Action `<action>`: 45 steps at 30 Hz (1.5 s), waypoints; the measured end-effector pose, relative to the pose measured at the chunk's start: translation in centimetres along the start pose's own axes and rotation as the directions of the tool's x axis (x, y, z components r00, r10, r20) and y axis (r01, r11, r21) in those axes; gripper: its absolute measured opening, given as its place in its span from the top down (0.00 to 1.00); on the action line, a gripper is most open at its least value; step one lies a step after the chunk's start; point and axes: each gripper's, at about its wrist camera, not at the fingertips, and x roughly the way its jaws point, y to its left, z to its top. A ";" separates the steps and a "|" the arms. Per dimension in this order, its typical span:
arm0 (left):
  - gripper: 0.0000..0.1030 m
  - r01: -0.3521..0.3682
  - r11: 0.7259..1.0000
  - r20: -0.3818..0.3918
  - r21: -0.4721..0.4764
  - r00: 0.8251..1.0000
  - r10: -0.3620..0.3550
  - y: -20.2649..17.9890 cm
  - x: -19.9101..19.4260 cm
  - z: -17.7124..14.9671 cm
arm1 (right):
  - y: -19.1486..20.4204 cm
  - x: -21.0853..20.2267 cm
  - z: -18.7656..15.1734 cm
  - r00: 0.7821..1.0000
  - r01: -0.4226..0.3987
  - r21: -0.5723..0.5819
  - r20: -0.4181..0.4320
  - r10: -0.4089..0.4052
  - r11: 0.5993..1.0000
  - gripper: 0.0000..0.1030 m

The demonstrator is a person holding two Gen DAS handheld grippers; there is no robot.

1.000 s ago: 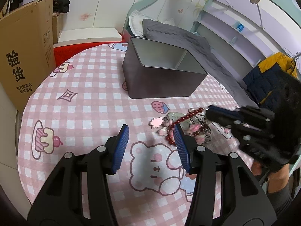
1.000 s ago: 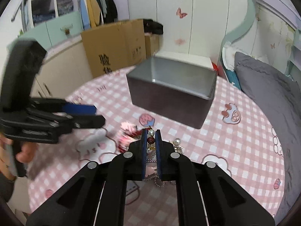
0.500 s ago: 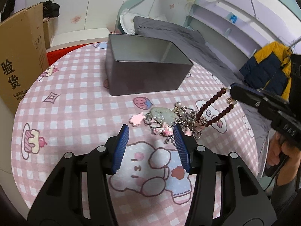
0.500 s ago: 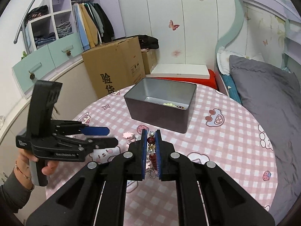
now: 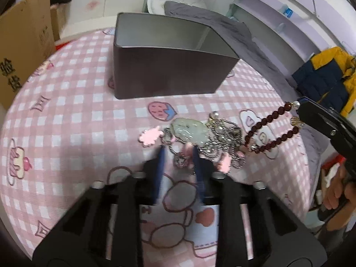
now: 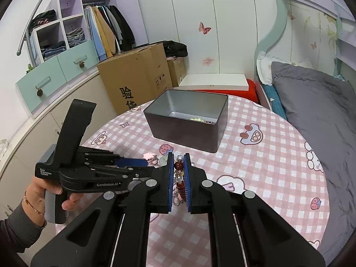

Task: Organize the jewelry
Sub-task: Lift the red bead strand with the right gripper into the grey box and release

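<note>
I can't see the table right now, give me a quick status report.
Right gripper shut on dark red bead bracelet, lifted. Left gripper open over tangled silver chains. Grey metal tin unobstructed.

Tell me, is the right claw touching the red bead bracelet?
Touching. The right wrist view shows the right claw shut on the red bead bracelet, beads pinched between both pads.
</note>
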 end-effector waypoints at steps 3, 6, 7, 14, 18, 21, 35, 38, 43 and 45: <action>0.87 -0.001 1.000 -0.005 0.002 1.000 0.001 -0.2 0.0 0.0 | 0.0 0.0 0.2 1.000 -0.007 0.005 0.002 0.007 1.000 0.93; 0.88 0.013 1.000 -0.009 -0.014 1.000 -0.013 -0.2 0.0 -0.1 | 0.2 -0.3 0.3 1.000 -0.013 0.006 0.005 0.013 1.000 0.93; 0.88 0.022 1.000 -0.010 -0.018 1.000 -0.022 -0.1 0.0 -0.2 | 0.2 -0.4 0.4 1.000 -0.014 0.006 0.008 0.014 1.000 0.93; 0.88 0.097 0.994 0.019 -0.043 0.995 -0.096 0.6 -2.1 -0.6 | 0.7 -1.4 1.1 0.999 -0.028 0.008 0.025 0.028 1.000 0.93; 0.88 0.141 0.989 0.060 -0.047 0.989 -0.138 0.5 -4.1 -0.3 | 1.0 -1.5 1.6 0.999 -0.030 0.010 0.031 0.029 1.000 0.93; 0.88 0.161 0.986 0.093 -0.042 0.983 -0.156 0.3 -5.6 0.2 | 1.2 -1.6 2.2 0.999 -0.021 0.013 0.038 0.020 1.000 0.93; 0.88 0.169 0.985 0.202 -0.010 0.966 -0.164 -0.5 -8.1 6.2 | 0.9 -0.5 6.6 0.995 0.005 0.007 0.100 -0.006 1.000 0.93; 0.88 0.162 0.987 0.209 -0.020 0.966 -0.155 -0.2 -7.3 7.5 | 0.6 0.4 7.8 0.993 0.021 0.010 0.118 -0.022 1.000 0.93; 0.88 0.142 0.989 0.201 -0.039 0.971 -0.132 0.6 -5.6 9.4 | -0.3 2.6 9.1 0.988 0.064 0.019 0.138 -0.066 0.998 0.93; 0.88 0.122 0.992 0.188 -0.045 0.976 -0.111 0.9 -4.5 9.9 | -0.8 3.7 9.1 0.989 0.075 0.026 0.125 -0.077 0.997 0.93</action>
